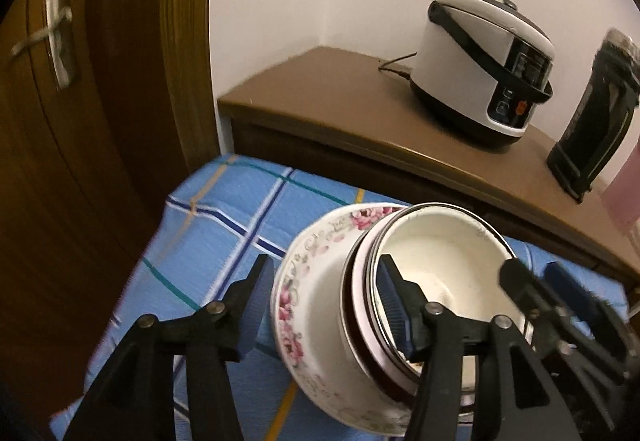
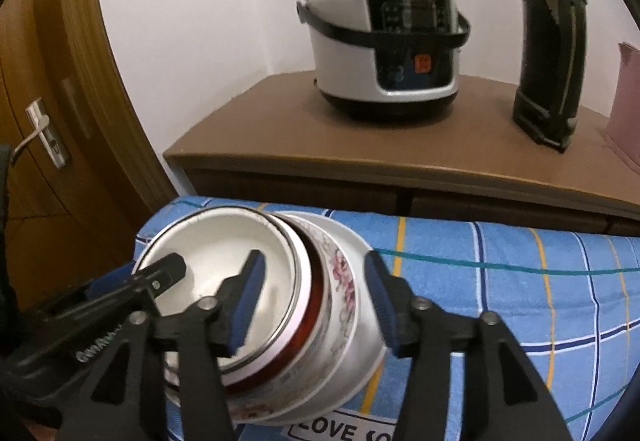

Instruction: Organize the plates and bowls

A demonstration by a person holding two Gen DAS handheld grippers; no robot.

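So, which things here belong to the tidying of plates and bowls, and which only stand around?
Belongs to the job:
- stack of bowls on the blue checked cloth
- left claw
- right claw

Just standing around:
- rice cooker
- black flask
- wooden cabinet
- door

A home room: a rice cooker (image 2: 384, 53) on a wooden cabinet (image 2: 280, 145), beside a wooden door (image 1: 60, 121)
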